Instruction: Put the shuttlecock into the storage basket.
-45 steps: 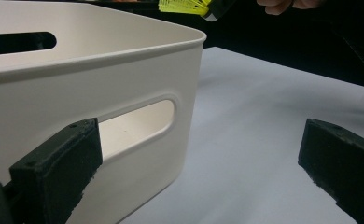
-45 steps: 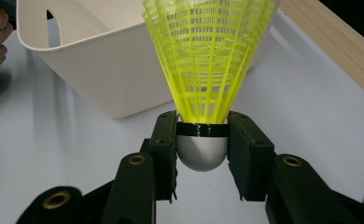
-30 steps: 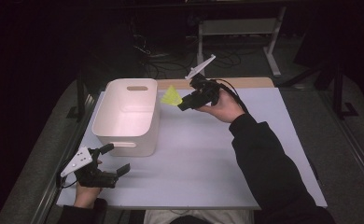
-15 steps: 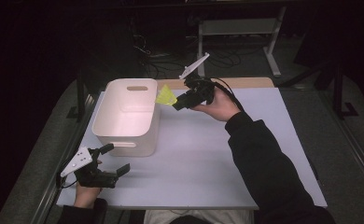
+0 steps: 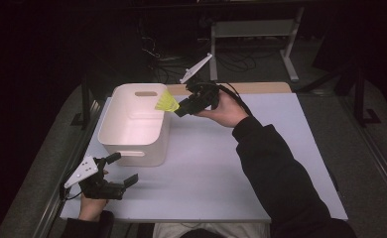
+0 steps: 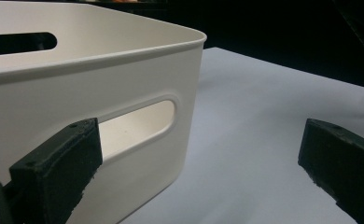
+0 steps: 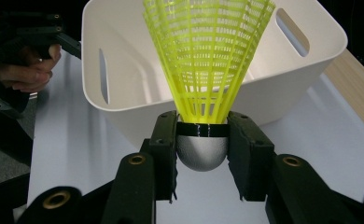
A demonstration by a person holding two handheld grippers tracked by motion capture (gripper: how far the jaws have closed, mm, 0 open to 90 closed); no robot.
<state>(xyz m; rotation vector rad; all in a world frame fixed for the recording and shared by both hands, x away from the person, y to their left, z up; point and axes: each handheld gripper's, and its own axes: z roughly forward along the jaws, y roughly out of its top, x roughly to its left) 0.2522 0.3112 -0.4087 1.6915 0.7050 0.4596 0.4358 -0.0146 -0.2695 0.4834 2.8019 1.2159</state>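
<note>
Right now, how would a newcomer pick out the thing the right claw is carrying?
Find the white bin on the pale table. At its far right corner, the right claw holds a shuttlecock by its silver-grey cap. Its neon-yellow mesh skirt, flaring toward the bin, is the brightest colour there.

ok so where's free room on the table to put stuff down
Bare table right of the white bin, out to the right edge, apart from the sleeve crossing it. Crowded at the bin's right rim, where the right gripper holds the yellow shuttlecock.
</note>
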